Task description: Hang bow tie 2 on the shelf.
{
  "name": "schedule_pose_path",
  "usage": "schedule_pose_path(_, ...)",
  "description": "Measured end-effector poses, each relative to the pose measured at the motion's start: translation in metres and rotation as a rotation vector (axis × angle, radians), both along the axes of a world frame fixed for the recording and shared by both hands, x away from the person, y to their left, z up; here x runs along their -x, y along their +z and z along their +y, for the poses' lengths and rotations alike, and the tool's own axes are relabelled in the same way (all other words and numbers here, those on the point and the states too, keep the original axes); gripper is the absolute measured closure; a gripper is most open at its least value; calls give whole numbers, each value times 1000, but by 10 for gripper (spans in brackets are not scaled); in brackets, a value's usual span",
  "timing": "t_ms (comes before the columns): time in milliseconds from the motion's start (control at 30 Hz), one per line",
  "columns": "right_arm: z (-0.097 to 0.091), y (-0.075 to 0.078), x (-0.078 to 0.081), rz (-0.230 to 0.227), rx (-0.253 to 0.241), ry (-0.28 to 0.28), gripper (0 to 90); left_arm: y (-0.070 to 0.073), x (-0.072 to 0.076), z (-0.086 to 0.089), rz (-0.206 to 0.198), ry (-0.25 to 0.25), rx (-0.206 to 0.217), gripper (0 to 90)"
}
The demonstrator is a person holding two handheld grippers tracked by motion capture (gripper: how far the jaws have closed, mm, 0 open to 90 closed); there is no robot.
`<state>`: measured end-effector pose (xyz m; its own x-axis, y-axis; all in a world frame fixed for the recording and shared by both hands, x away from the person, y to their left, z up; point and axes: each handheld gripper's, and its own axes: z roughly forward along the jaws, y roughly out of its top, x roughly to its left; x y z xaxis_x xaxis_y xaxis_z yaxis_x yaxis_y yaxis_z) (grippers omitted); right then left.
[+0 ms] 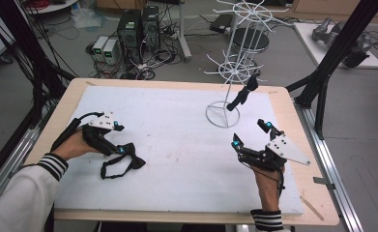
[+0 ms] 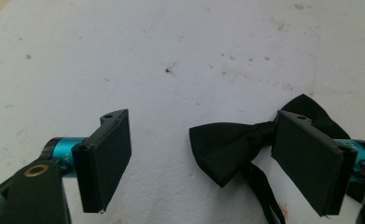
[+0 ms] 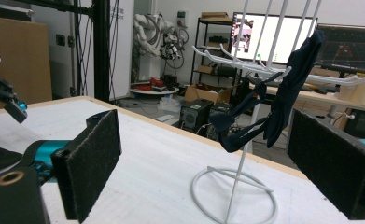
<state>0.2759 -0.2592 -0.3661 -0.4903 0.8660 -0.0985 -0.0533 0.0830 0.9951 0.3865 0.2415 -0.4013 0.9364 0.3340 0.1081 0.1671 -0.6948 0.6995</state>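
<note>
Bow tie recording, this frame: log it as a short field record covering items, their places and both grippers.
surface: white mat on a wooden table
bow tie: flat on the mat, between the left gripper's jaws, pads not pressing
second bow tie: hanging on the white wire rack
right gripper: open, holding nothing, facing the rack

Black tool (image 1: pixel 120 139) jaws, teal joints, grey plates; white sleeves, striped cuffs.
</note>
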Motion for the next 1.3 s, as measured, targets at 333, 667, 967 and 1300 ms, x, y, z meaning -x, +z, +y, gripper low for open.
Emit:
schedule_pose_path(333, 0, 0, 0, 4, -1, -3, 98, -13, -4, -6, 50, -39, -91, 280)
schedule_pose_path(667, -1, -1, -1, 3, -2, -6, 98, -19, -3, -14, 64, -81, -159, 312)
schedule_pose_path(967, -1, -1, -1, 4, -5, -4, 98, -17, -4, -25, 59, -124, -211, 384)
schedule_pose_path(1300, 0, -1, -1, 4, -5, -4, 98, -17, -3, -26, 95, -135, -235, 525)
